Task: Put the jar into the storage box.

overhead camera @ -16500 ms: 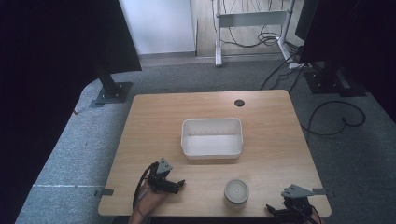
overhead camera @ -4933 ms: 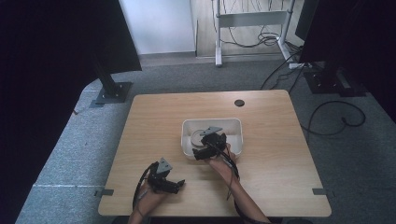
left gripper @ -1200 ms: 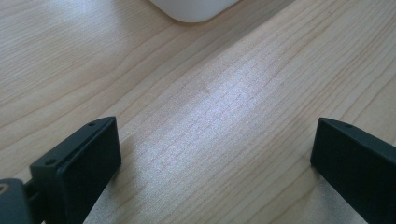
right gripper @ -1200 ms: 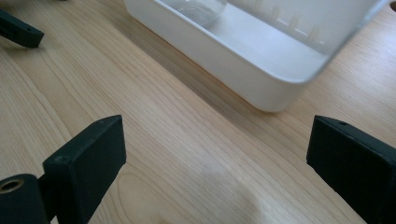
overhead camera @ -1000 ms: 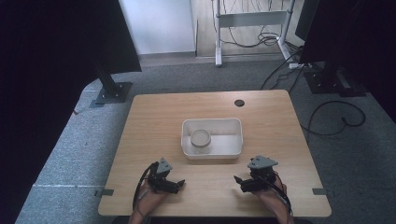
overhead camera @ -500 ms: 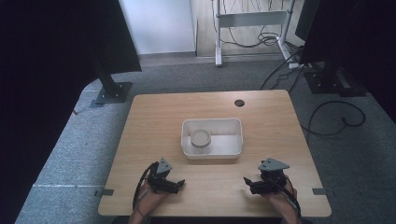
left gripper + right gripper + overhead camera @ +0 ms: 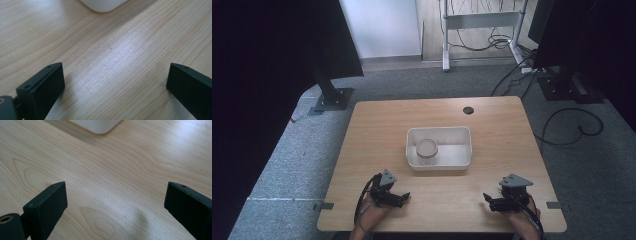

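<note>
The round grey lidded tin point(image 7: 427, 148) sat inside the shallow white plastic tray point(image 7: 463, 161). Left gripper point(image 7: 398, 198) and right gripper point(image 7: 490, 202) rested near the tray's front, jaws apart and empty. Looked basically done to me; nothing obvious left to grab.

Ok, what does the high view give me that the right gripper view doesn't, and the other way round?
High view alone: the whole white tray at the table's centre, the round lidded container sitting in its left part, both claws resting near the table's near edge, left claw and right claw, the dark hole by the far edge, and the carpet and cables around.

Right gripper view alone: its own two jaws seen up close, spread wide with bare wood between them.

Shared: the wooden table and a corner of the white tray.
</note>
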A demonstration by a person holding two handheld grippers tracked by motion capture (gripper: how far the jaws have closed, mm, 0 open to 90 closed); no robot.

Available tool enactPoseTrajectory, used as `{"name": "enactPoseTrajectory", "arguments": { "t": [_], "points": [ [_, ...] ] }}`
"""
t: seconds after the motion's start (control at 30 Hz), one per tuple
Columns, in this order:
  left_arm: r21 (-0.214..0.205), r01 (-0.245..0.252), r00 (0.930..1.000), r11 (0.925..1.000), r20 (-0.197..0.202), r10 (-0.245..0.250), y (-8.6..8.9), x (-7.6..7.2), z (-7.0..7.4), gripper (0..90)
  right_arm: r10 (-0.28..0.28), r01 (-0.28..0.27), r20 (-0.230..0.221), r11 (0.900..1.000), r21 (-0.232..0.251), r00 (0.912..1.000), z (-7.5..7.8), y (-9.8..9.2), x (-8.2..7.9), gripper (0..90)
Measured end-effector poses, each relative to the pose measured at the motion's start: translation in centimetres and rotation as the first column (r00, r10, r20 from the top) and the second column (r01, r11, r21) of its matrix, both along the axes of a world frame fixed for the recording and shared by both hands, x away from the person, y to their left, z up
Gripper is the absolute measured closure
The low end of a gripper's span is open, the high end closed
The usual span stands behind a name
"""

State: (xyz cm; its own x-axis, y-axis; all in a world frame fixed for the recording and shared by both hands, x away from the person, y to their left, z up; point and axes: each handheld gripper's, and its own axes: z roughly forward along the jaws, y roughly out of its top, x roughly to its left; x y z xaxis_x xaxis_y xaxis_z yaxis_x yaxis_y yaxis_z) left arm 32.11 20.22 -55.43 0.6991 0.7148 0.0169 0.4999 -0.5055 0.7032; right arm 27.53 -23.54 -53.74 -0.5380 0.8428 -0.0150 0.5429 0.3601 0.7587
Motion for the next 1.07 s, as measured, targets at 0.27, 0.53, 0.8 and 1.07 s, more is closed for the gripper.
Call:
{"name": "enactPoseTrajectory", "arguments": {
  "t": [0.27, 0.53, 0.8, 1.07],
  "points": [
    [0.0, 0.0, 1.0, 1.0, 0.0, 0.0, 0.0, 0.0, 0.0, 1.5, -0.024, 0.023, -0.023, 0.9997, -0.005, 0.9995, -0.8, -0.8, -0.5, 4.6],
    [0.0, 0.0, 1.0, 1.0, 0.0, 0.0, 0.0, 0.0, 0.0, 1.5, -0.045, 0.044, -0.048, 0.9987, -0.024, 0.9978, -1.6, -1.4, -0.9, 4.5],
    [0.0, 0.0, 1.0, 1.0, 0.0, 0.0, 0.0, 0.0, 0.0, 1.5, -0.059, 0.058, -0.068, 0.9982, -0.017, 0.9959, -2.2, -1.7, -1.2, 4.2],
    [0.0, -0.001, 1.0, 1.0, 0.0, 0.001, 0.0, 0.0, 0.0, 1.5, -0.066, 0.066, -0.066, 0.9978, -0.001, 0.9956, -2.4, -1.9, -1.3, 3.4]
  ]
}}
